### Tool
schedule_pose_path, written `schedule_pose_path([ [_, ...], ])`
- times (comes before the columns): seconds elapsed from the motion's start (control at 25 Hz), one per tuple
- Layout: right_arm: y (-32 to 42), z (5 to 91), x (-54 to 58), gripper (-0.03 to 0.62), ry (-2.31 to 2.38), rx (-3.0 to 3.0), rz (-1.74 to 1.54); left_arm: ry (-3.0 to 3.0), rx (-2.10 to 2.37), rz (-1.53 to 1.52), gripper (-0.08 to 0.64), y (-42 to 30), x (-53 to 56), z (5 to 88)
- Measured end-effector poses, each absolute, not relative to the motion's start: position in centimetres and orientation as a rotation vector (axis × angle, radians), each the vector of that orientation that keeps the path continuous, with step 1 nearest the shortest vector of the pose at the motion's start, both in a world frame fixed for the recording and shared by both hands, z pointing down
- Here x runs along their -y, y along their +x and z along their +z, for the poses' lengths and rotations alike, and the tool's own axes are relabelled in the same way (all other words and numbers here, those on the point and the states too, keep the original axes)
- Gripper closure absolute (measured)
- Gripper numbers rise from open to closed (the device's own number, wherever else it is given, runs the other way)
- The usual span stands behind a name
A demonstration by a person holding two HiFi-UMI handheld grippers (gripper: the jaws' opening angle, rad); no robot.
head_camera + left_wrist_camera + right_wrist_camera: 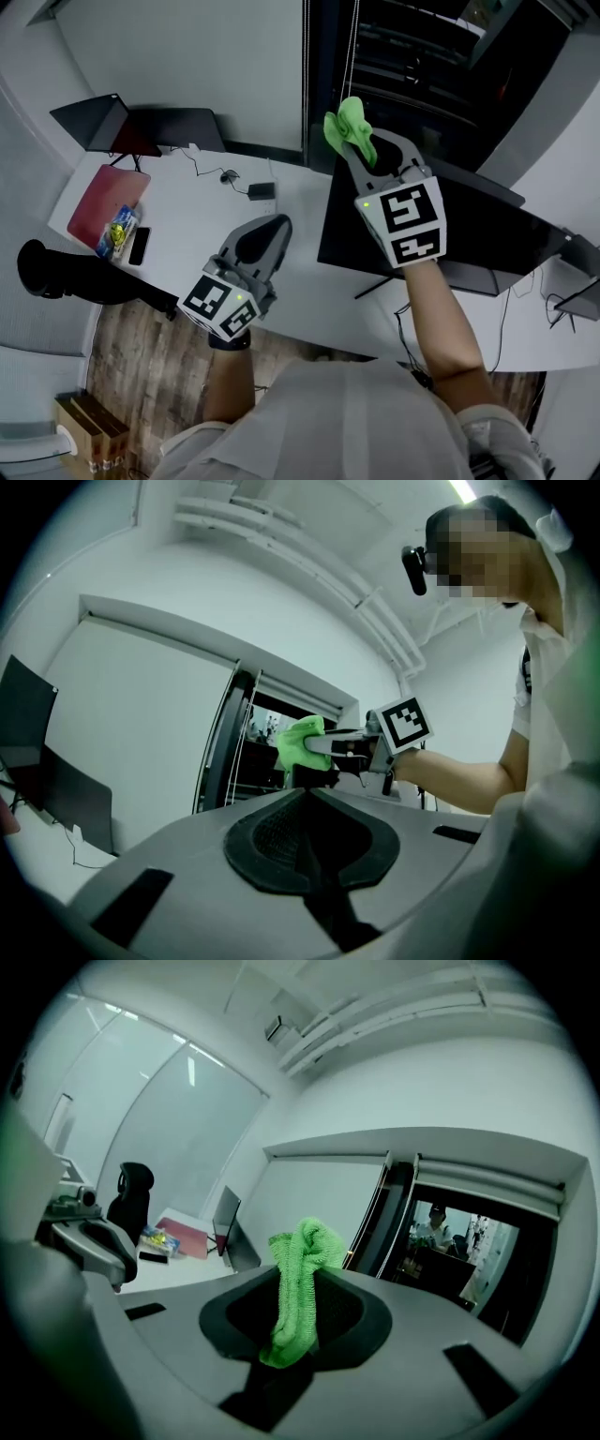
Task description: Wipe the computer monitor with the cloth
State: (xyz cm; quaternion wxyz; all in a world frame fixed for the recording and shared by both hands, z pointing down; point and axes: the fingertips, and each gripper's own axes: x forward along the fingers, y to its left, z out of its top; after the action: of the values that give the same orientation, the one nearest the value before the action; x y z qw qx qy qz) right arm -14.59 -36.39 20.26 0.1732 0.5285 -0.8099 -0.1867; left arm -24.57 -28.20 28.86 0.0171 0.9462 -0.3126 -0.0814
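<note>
The green cloth [345, 122] hangs bunched from my right gripper [361, 142], which is shut on it and held up over the top left edge of the black monitor [469, 225]. The right gripper view shows the cloth [298, 1279] pinched between the jaws, its end sticking out past the tips. My left gripper [270, 230] hovers above the white desk [187, 244], left of the monitor, jaws together with nothing in them. In the left gripper view the closed left gripper [304, 799] points toward the right gripper [323, 747] and the cloth [298, 742].
At the desk's left end lie a red folder [108, 202], a snack packet [120, 230] and a phone [139, 246]. A dark laptop [103, 122] stands behind them. A power adapter [261, 190] with cables lies mid-desk. A black chair [56, 267] and cardboard boxes [89, 427] stand at the left.
</note>
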Motion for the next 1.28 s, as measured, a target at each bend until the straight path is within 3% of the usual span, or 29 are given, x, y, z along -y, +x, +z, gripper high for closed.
schedule_pose_path([
  [0.68, -10.2, 21.9, 34.9, 0.522, 1.475, 2.101, -0.572, 2.978, 0.854, -0.245, 0.538, -19.3, 27.7, 28.4],
  [1.28, -0.6, 22.0, 31.2, 0.522, 1.509, 2.086, -0.529, 3.016, 0.741, -0.213, 0.538, -9.1, 25.2, 27.8],
])
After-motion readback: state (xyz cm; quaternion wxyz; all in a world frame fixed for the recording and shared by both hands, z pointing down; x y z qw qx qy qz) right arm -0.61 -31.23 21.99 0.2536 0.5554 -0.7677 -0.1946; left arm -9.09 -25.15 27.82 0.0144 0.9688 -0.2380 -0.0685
